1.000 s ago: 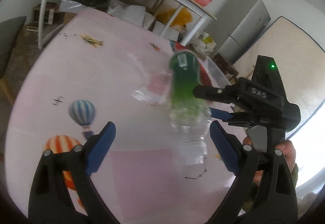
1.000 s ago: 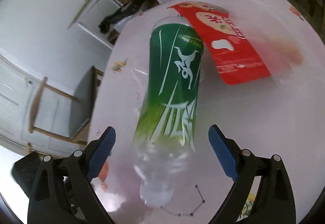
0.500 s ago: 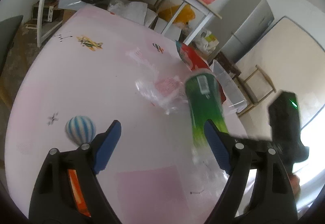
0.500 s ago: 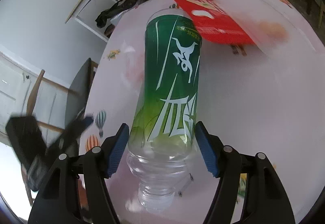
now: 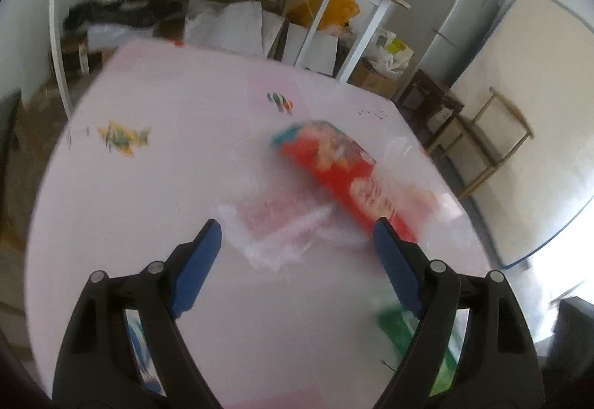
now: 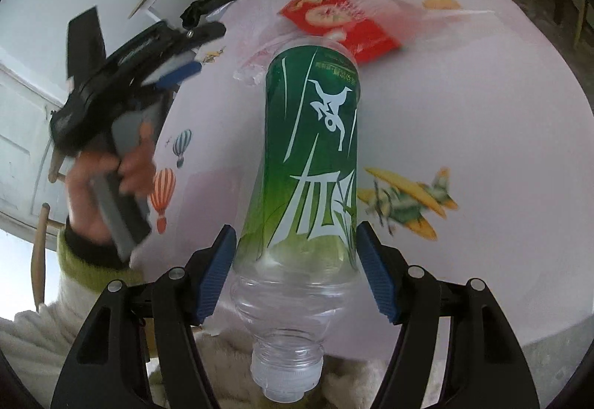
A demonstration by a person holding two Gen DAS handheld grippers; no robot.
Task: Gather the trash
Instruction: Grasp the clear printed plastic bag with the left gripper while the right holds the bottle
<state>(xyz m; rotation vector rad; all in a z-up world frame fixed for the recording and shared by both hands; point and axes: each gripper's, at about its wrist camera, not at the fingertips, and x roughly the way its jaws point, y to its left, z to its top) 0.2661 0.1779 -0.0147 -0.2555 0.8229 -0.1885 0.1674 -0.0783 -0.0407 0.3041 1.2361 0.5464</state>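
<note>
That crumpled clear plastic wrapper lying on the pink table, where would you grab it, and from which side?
Probably from above, at the crumpled wrapper's near, raised edge. It lies flat and thin on the table, so only its wrinkled folds give the pads something to pinch. The open left gripper already points at it; the red snack bag crowds its far right side.

One clear plastic bottle with a green label (image 6: 312, 164) fills the centre of the right wrist view, cap end toward the bottom edge. One red printed snack packet (image 5: 345, 179) lies right of centre in the left wrist view. One crumpled clear plastic wrapper (image 5: 282, 227) sits at centre, just left of the packet. Two black grippers with blue pads: one (image 5: 297, 260) at the bottom of the left view, one (image 6: 297, 268) at the bottom of the right. One pink round tabletop (image 5: 148, 186) lies under everything.
</note>
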